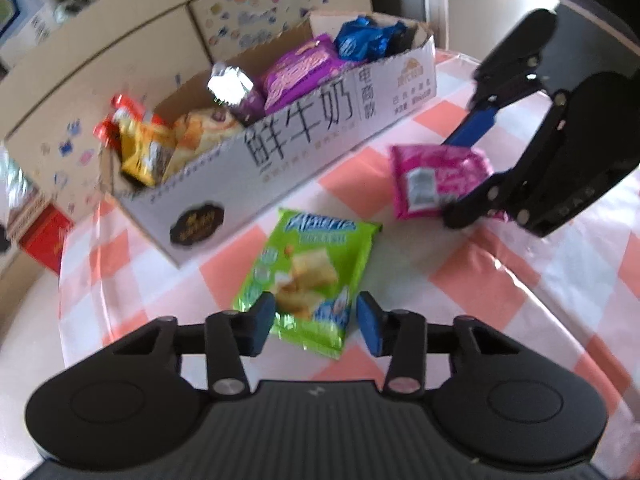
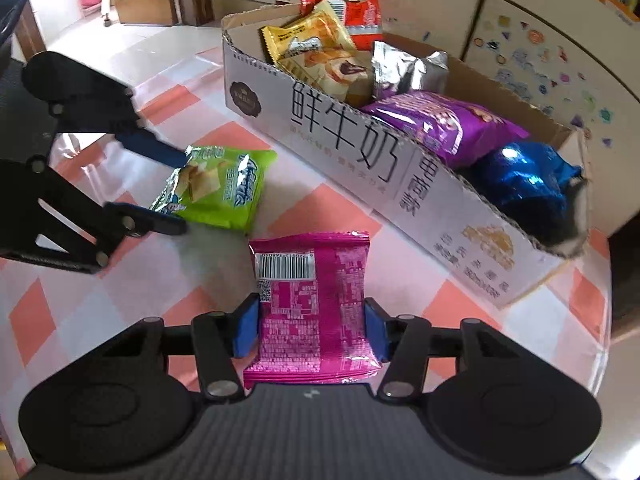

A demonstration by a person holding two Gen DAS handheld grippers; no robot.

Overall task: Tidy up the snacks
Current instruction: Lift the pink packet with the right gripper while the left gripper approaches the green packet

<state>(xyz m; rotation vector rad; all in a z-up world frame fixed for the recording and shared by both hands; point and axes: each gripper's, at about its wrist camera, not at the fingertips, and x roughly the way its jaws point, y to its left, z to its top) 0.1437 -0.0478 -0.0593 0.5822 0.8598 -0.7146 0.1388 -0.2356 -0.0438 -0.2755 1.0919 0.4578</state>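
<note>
Two grippers pinch packets, left (image 1: 316, 322) green (image 1: 308, 276), right (image 2: 311, 328) pink (image 2: 312, 304), beside box (image 2: 360, 152) reading "鲜牛奶".

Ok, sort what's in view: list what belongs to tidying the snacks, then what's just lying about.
Job:
green snack packet, between the left gripper fingers
pink snack packet, between the right gripper fingers
cardboard box of packed snacks

Lying about:
checked tablecloth
stickered cabinet
red box beside the table

Two tabletop packets (image 2: 216, 184), one box (image 2: 400, 168), two tongs (image 2: 310, 328).
</note>
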